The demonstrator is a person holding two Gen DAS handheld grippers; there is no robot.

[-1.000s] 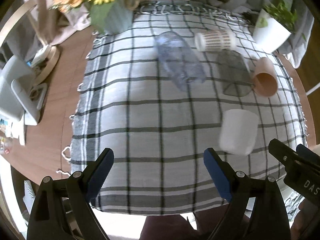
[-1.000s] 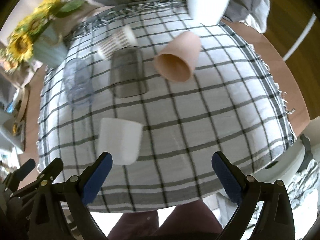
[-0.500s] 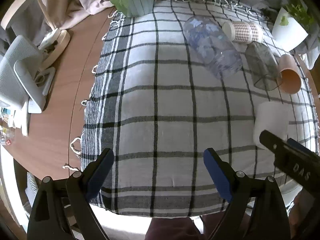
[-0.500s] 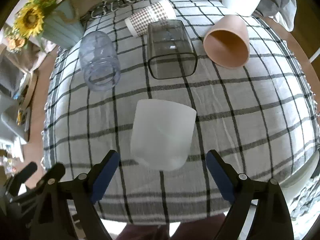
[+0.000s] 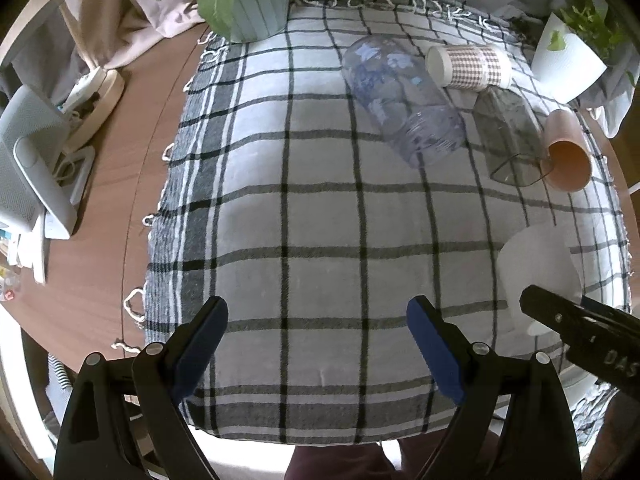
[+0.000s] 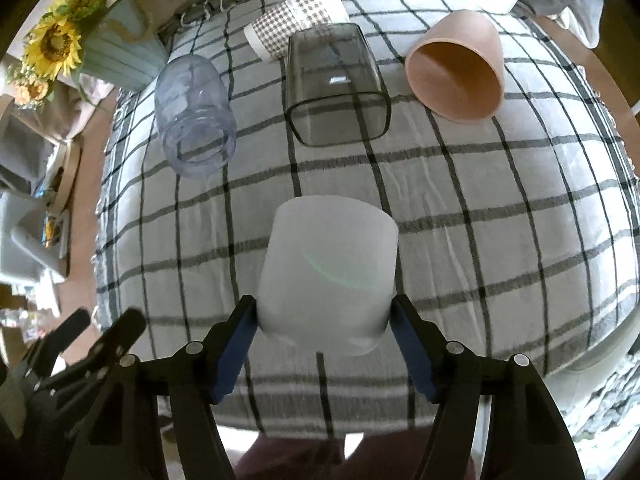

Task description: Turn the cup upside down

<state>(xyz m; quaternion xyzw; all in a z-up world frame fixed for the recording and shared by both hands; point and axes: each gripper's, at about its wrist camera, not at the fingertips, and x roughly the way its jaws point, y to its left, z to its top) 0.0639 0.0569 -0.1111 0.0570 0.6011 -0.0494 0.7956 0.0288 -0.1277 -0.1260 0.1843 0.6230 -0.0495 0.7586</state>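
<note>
A white frosted cup (image 6: pixel 328 272) stands on the checked cloth (image 6: pixel 500 208), wider end up. My right gripper (image 6: pixel 322 344) has its blue pads on both sides of the cup's lower part, touching or nearly touching it. The cup also shows in the left wrist view (image 5: pixel 540 268), with the right gripper's black finger (image 5: pixel 576 328) in front of it. My left gripper (image 5: pixel 316 344) is open and empty above the cloth's near edge, left of the cup.
Several cups lie on their sides at the back: a clear bluish jar (image 6: pixel 194 120), a smoky square glass (image 6: pixel 336 84), a pink cup (image 6: pixel 456 68), a checked paper cup (image 6: pixel 296 20). A sunflower vase (image 5: pixel 248 4) and a white plant pot (image 5: pixel 564 64) stand behind. A white device (image 5: pixel 28 160) stands at the left.
My right gripper has moved forward and narrowed around the white cup, which now sits between its pads. The left gripper has drifted a little and stays open.
</note>
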